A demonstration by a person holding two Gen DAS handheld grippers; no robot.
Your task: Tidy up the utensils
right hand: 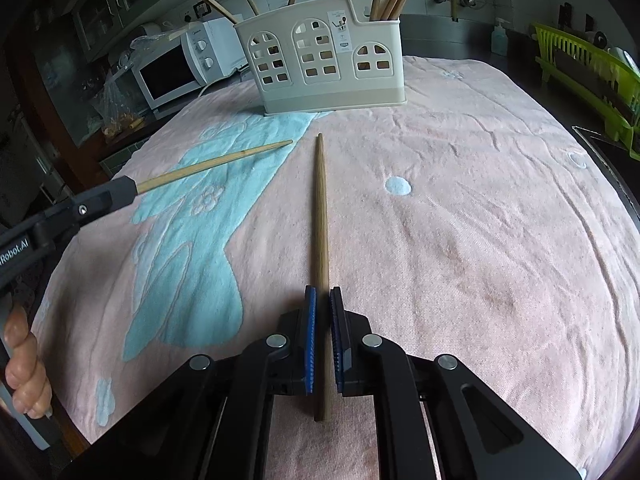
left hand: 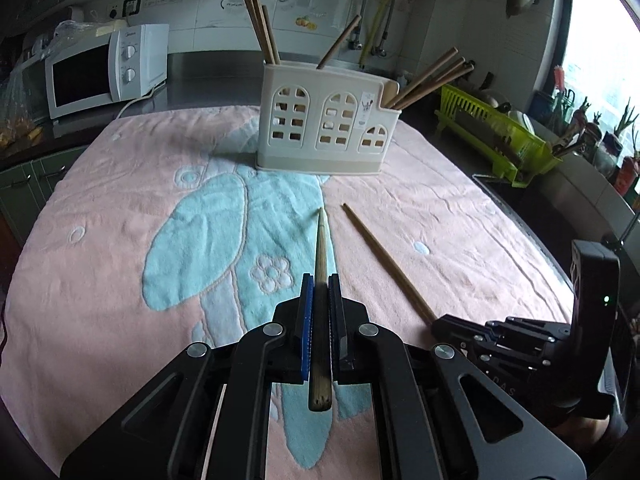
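- Left gripper (left hand: 320, 280): black linkage with blue-padded jaws clamped on a pale wooden chopstick (left hand: 321, 248); thin tip directed ahead toward the holder, blunt butt end projecting back behind the pads.
- Same left gripper seen from the right wrist camera (right hand: 120, 190) at the left edge, its chopstick (right hand: 216, 164) raised clear of the cloth and angled toward the holder.
- Right gripper (right hand: 323, 300): identical black linkage, blue pads closed on a darker brown wooden chopstick (right hand: 320, 216); shaft running straight forward, tip short of the holder.
- Right gripper in the left wrist view (left hand: 452, 326) at lower right, with its brown chopstick (left hand: 380, 256) slanting up and to the left over the cloth.
- Fingers (right hand: 24, 376) of a person's hand wrapped round a grey handle at the lower left edge.
- Beneath both grippers: pink terry towel with light-blue pattern (left hand: 460, 216), spread over the table.
- At the far side of the towel: cream plastic utensil holder with arched window cut-outs (left hand: 320, 120), upright, several wooden chopsticks (left hand: 262, 28) leaning in its compartments.
- Background: white microwave oven (left hand: 100, 72) at left, lime-green plastic dish rack (left hand: 500, 136) at right.
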